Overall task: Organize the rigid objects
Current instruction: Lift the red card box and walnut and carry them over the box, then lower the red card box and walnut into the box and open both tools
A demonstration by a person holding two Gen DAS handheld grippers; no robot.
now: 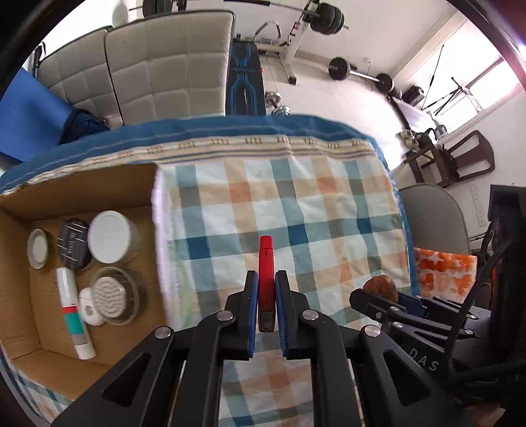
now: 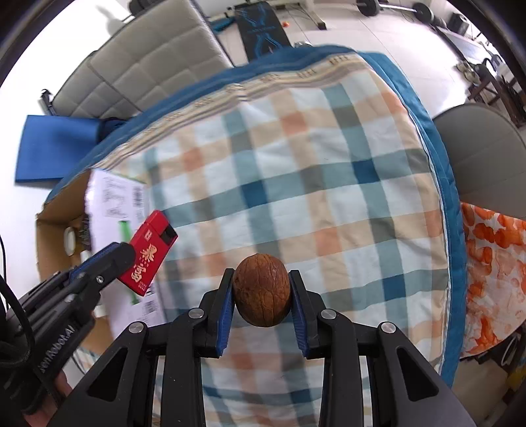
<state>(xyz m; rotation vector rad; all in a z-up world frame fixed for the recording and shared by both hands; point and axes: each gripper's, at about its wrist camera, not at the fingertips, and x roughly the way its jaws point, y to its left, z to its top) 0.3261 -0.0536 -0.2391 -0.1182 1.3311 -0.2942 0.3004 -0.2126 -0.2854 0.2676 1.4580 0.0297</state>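
My left gripper (image 1: 266, 279) is shut on a flat red box (image 1: 265, 276), held edge-on above the checked cloth; in the right wrist view the same red box (image 2: 149, 253) shows gold lettering, sticking out of the left gripper (image 2: 126, 259). My right gripper (image 2: 262, 279) is shut on a brown walnut (image 2: 262, 289), lifted over the cloth. In the left wrist view the walnut (image 1: 381, 286) peeks above the right gripper at lower right. An open cardboard box (image 1: 149, 184) lies at the left, holding a white-lidded jar (image 1: 110, 236), a dark round tin (image 1: 73, 244), a tube (image 1: 72, 303) and other small items.
The checked cloth (image 1: 296, 203) covers a table with a blue border (image 1: 230, 126). Padded grey chairs (image 1: 164, 65) stand behind it, another grey chair (image 2: 486, 157) at the right. Orange patterned fabric (image 2: 493, 256) hangs off the right edge. Gym weights (image 1: 328, 19) stand on the floor beyond.
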